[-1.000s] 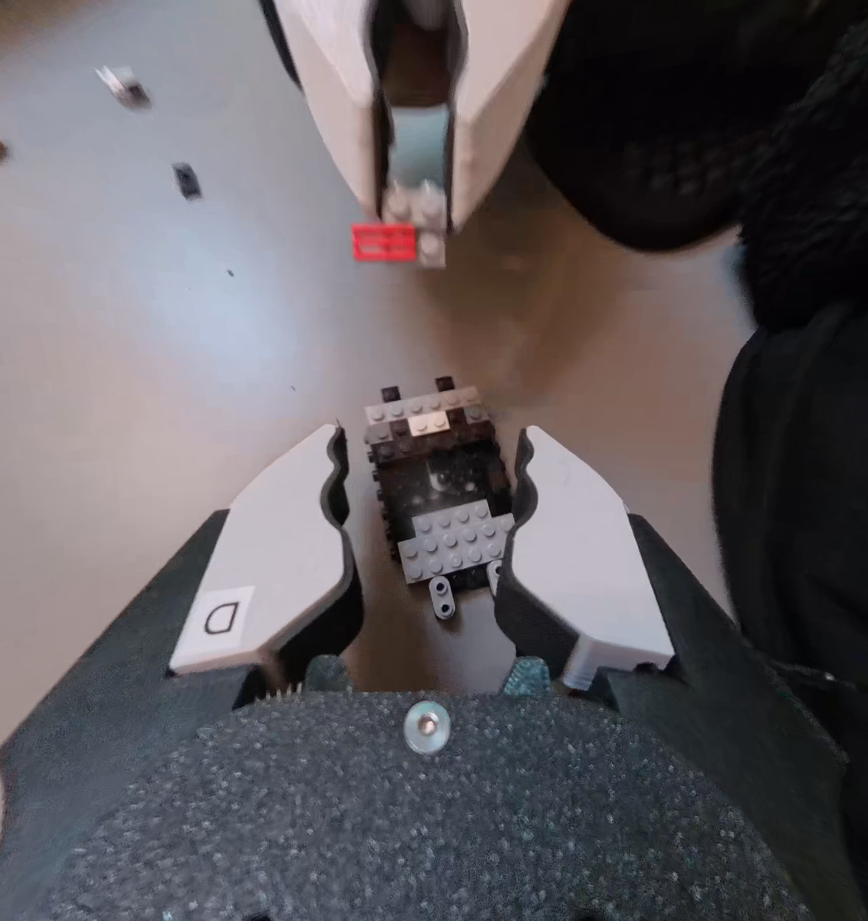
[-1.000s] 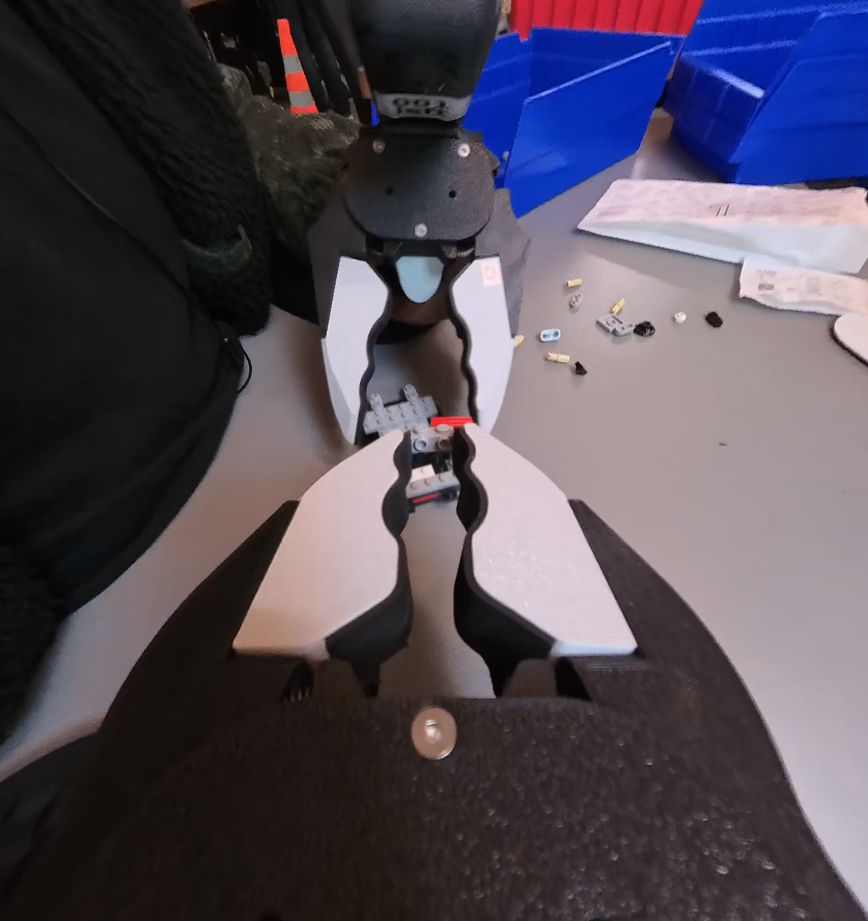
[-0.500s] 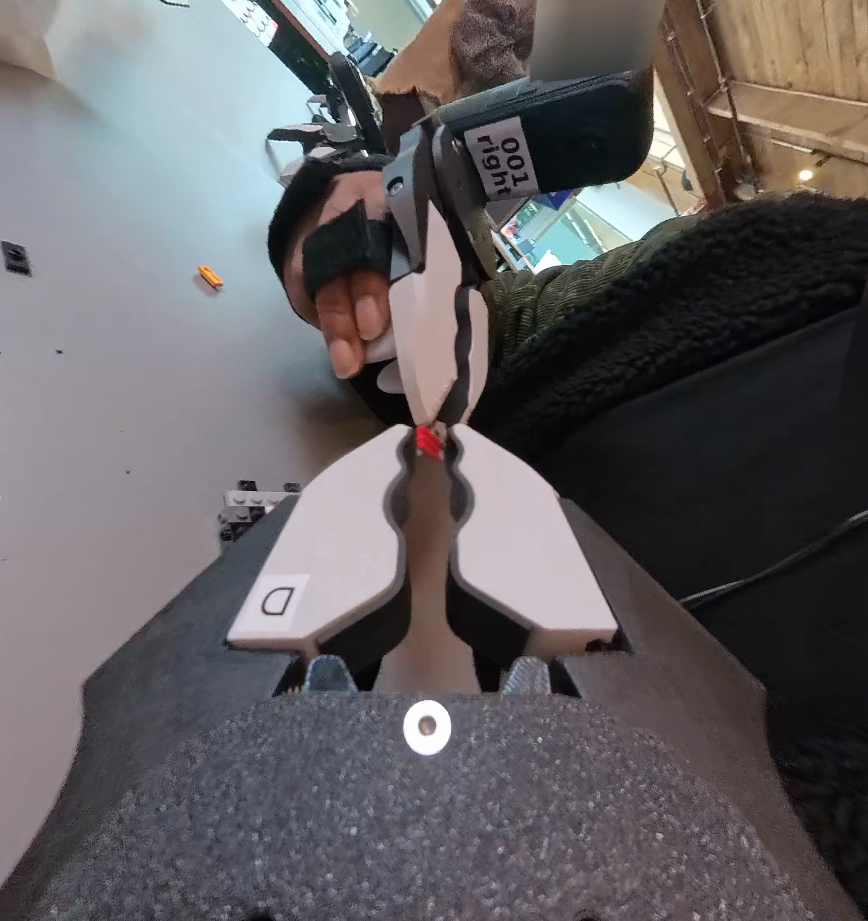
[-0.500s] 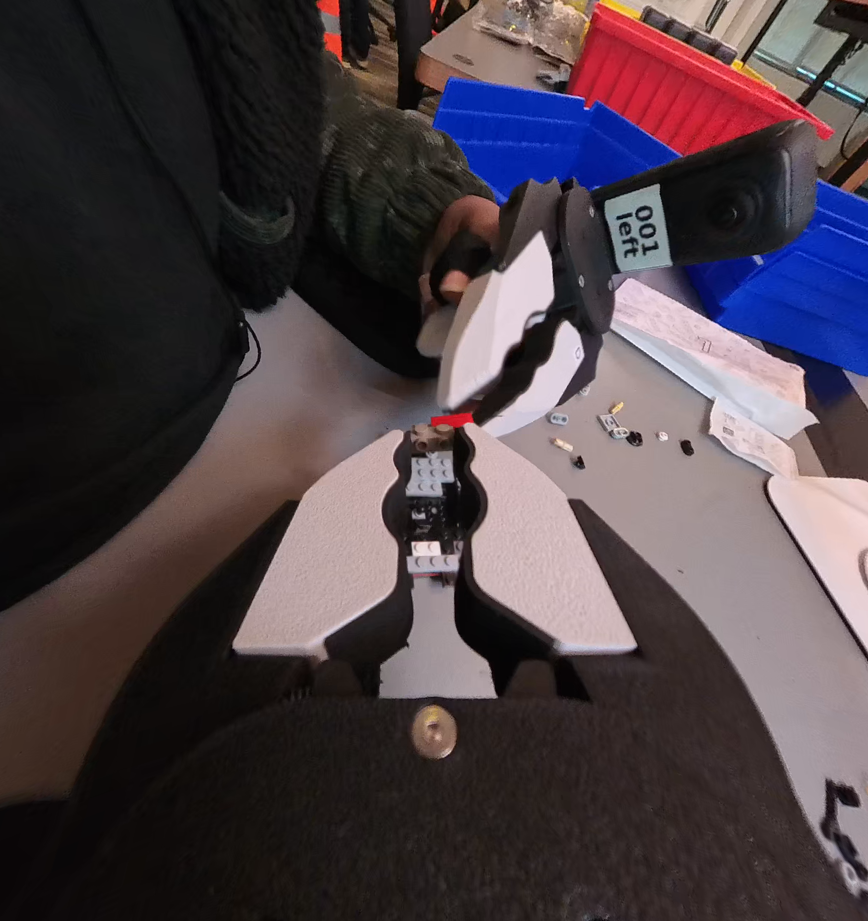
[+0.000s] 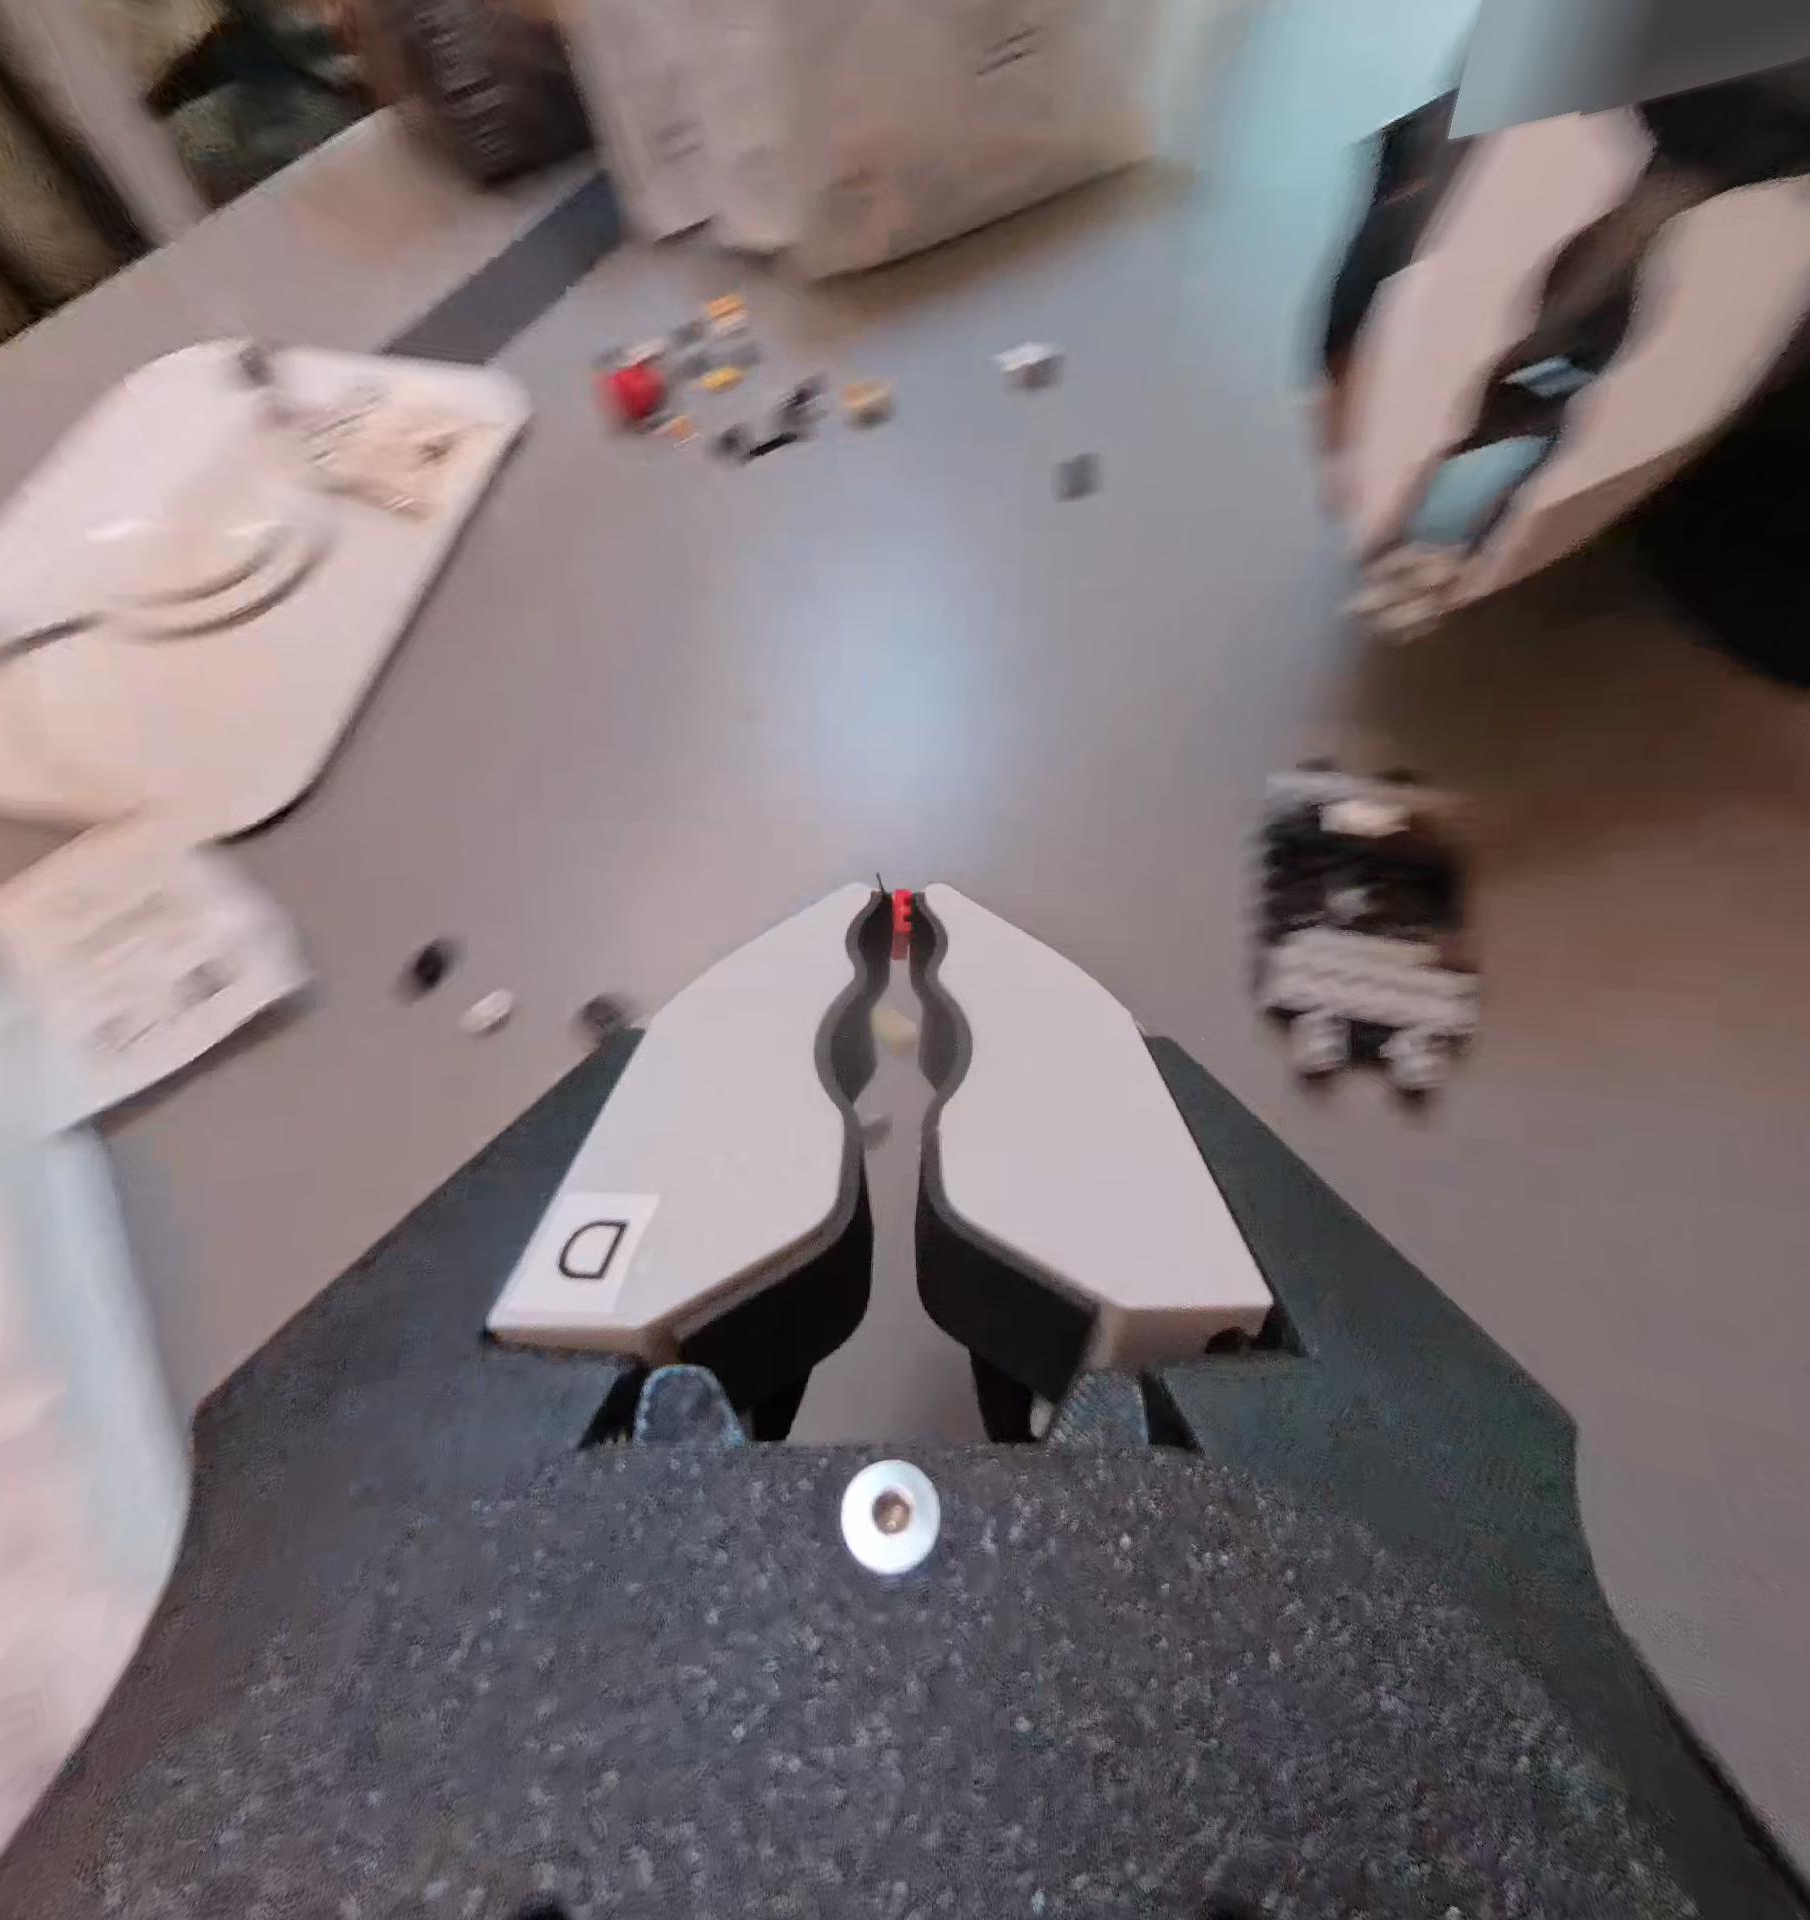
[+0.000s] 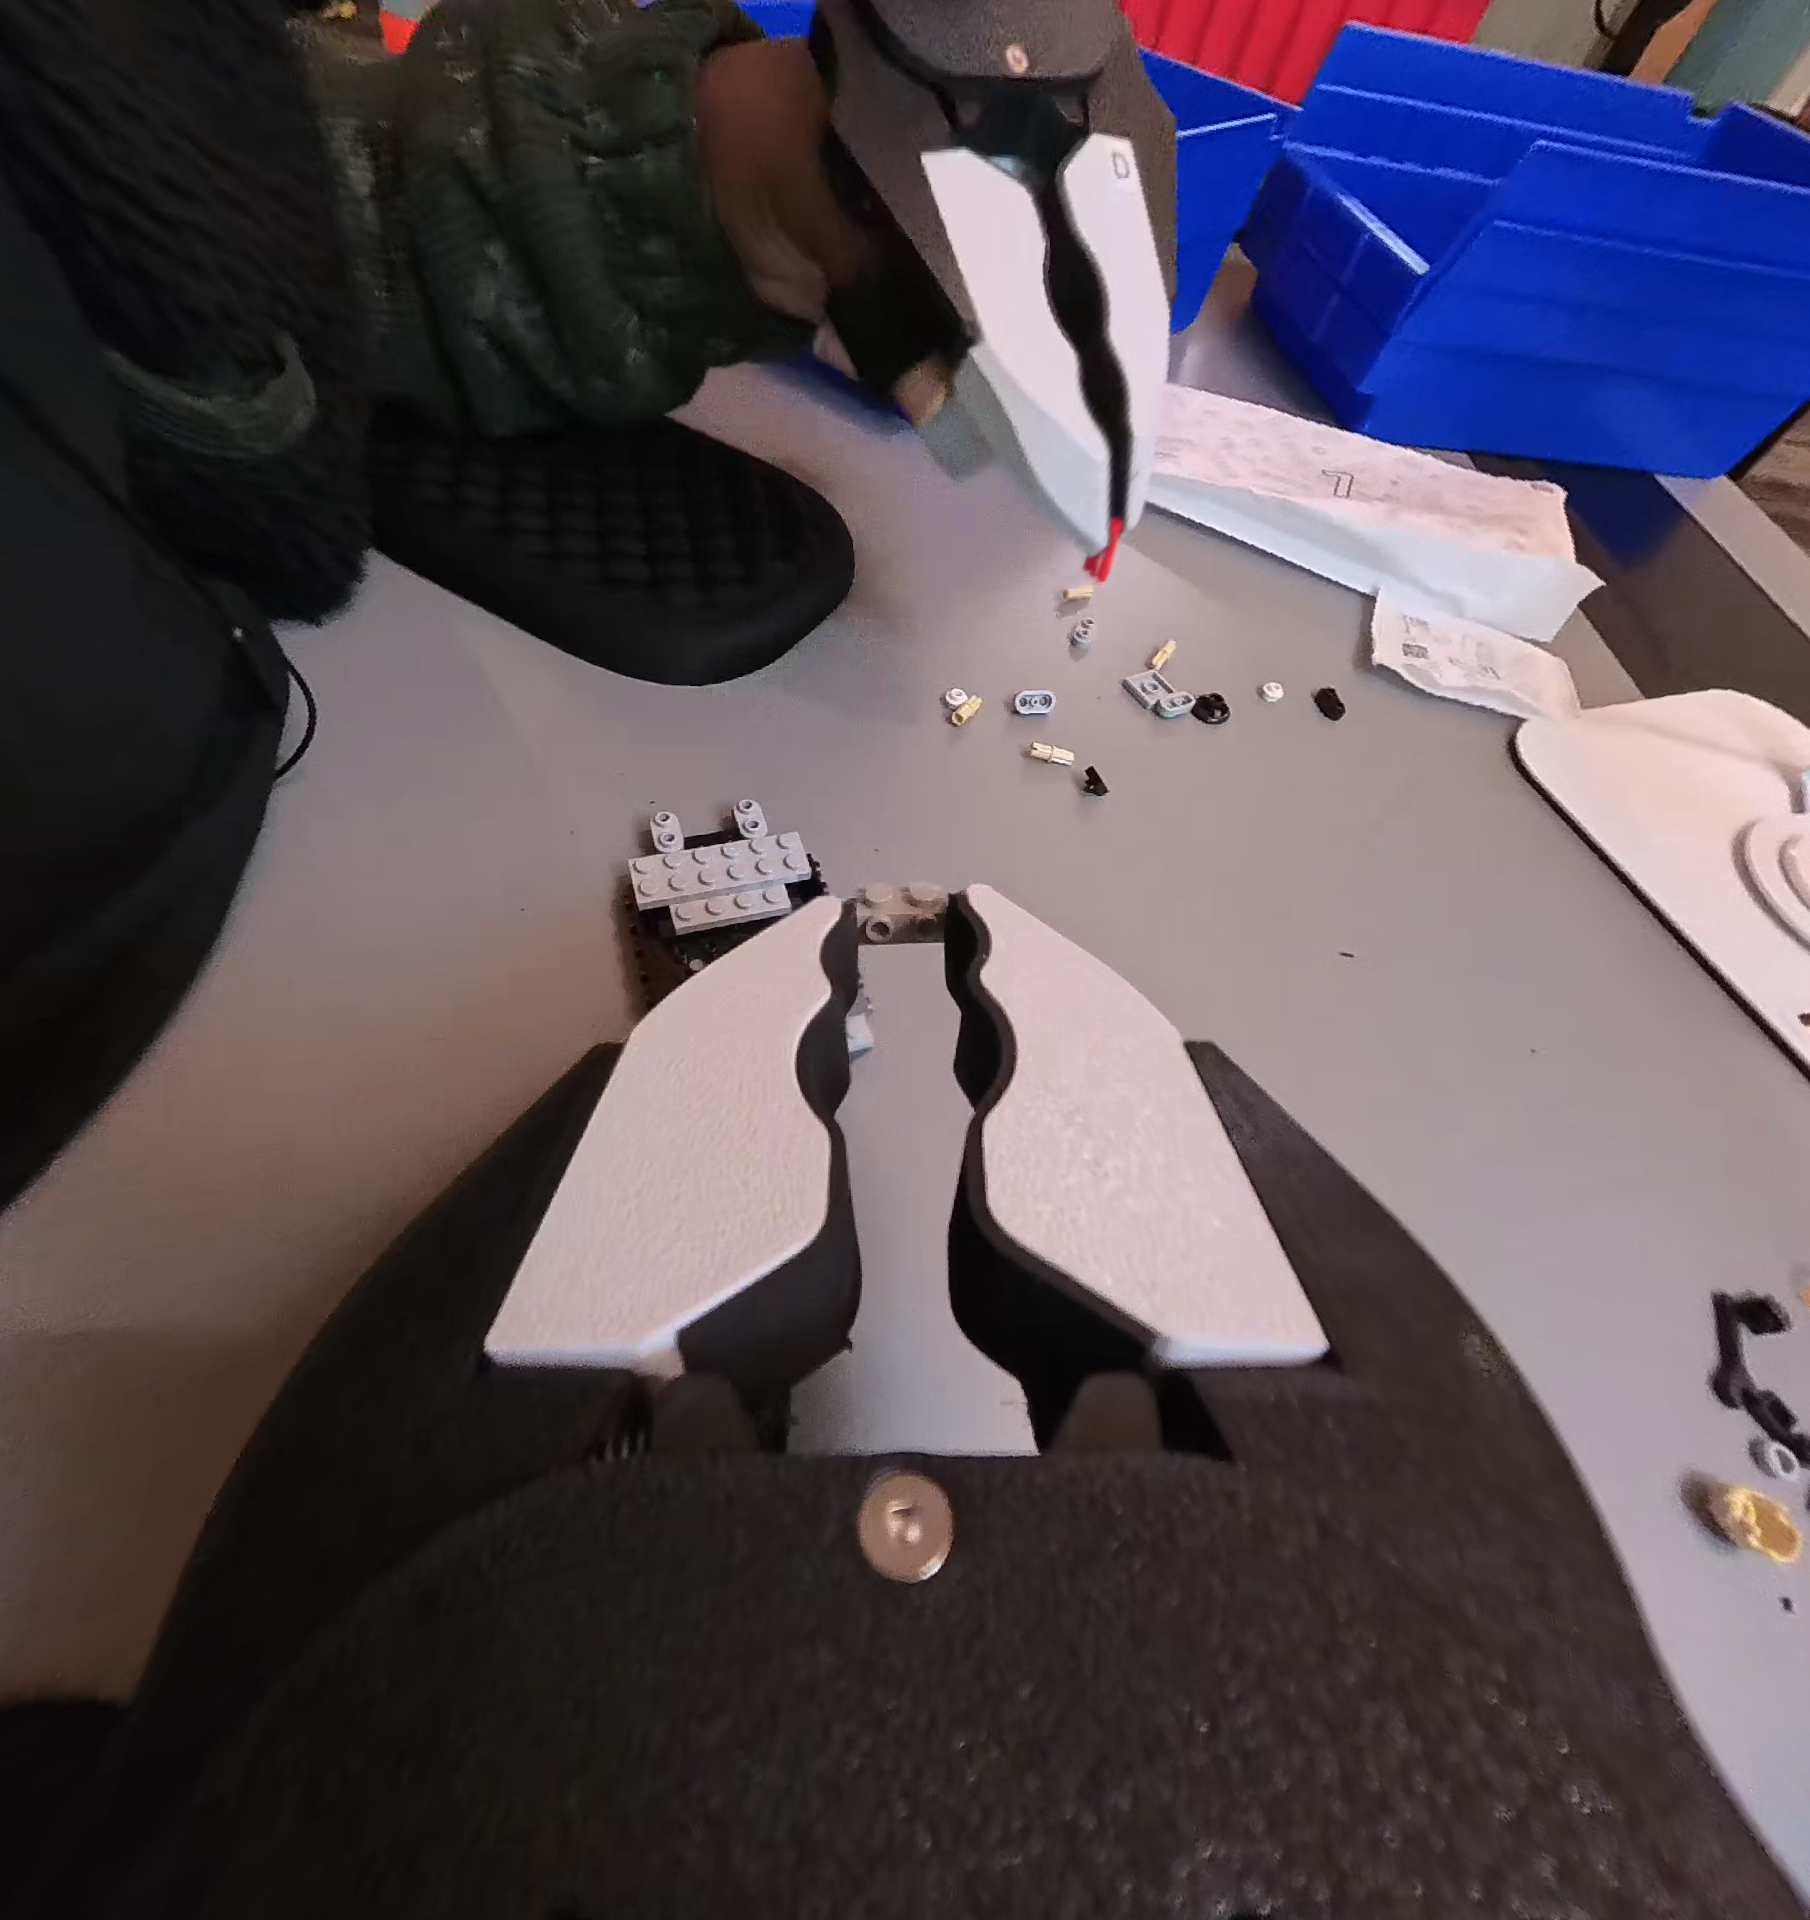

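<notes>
Above the grey worktop [image 6: 1296, 1039], left gripper [image 5: 897, 906] jaws pinch a thin, light, rigid red plate [image 5: 898, 918] edgewise; right gripper [image 6: 903, 914] jaws clamp a small grey brick [image 6: 901, 910].

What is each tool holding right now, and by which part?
Left tool: thin red plate, pinched flat at the tips. Right tool: grey brick, gripped by its ends.
</notes>
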`<state>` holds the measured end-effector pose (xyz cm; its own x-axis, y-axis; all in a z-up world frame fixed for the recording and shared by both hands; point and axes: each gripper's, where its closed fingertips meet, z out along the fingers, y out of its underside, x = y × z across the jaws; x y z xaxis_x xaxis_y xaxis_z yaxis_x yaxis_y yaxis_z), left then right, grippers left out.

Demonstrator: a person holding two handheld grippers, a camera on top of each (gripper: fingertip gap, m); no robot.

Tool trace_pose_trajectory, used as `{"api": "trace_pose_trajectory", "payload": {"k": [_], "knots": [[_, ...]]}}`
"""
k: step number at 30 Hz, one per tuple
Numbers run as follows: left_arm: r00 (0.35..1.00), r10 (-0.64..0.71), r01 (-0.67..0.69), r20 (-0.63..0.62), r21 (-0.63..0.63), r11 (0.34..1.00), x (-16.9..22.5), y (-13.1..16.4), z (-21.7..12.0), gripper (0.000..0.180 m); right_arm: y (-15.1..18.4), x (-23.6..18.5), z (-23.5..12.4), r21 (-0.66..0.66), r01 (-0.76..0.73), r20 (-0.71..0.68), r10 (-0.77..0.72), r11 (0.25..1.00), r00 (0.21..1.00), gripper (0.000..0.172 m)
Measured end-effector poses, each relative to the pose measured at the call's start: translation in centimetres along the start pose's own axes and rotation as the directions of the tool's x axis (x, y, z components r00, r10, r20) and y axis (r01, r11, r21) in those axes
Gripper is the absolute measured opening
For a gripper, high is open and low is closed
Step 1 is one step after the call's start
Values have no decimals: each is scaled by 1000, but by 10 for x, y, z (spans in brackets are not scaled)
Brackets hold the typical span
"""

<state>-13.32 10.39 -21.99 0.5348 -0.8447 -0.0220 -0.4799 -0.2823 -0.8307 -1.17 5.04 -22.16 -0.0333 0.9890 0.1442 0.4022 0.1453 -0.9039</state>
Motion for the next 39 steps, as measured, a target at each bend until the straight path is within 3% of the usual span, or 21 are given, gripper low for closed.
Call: {"api": "trace_pose_trajectory", "payload": {"k": [3, 6, 9, 15, 19, 22, 26, 30, 33, 36, 39], "knots": [[986, -67, 82, 154, -97, 992, -40, 32, -3, 6, 4, 2, 1, -9, -13, -2, 13, 1000, 1000, 16], [983, -108, 128, 147, -141, 982, -45, 48, 3, 18, 7, 1, 3, -25, -10, -9, 10, 1000, 1000, 16], [986, -38, 65, 164, -162, 985, -47, 48, 3, 40, 6, 0, 4, -21, -5, -15, 4, 1000, 1000, 16], [994, -5, 25, 110, -187, 982, -38, 54, 7, 64, 7, -3, 8, -30, -1, -12, 1, 1000, 1000, 16], [988, -154, 144, -19, -254, 957, -21, 69, 11, 67, 9, -5, 10, -42, -2, -7, 2, 999, 1000, 16], [983, -184, 175, -4, -292, 940, -24, 79, 13, 79, 10, -5, 10, -46, -7, -2, 6, 999, 1000, 16], [984, -170, 178, 52, -297, 938, -33, 81, 13, 93, 11, -6, 11, -52, -9, -1, 9, 999, 1000, 16], [994, -84, 93, 70, -150, 984, -35, 49, 7, 89, 6, -3, 9, -26, -5, -25, 4, 1000, 1000, 16], [991, -67, 72, -117, 37, 997, 2, 11, 5, 63, -3, -1, 8, 16, 13, -45, -12, 1000, 999, 16], [923, -45, 125, -382, 188, 974, 59, -24, 3, 47, -15, -5, 9, 61, 54, -55, -51, 997, 997, 16], [866, -27, 149, -500, 206, 967, 96, -36, 11, 42, -27, -12, 10, 111, 121, -69, -114, 986, 991, 16]]}}
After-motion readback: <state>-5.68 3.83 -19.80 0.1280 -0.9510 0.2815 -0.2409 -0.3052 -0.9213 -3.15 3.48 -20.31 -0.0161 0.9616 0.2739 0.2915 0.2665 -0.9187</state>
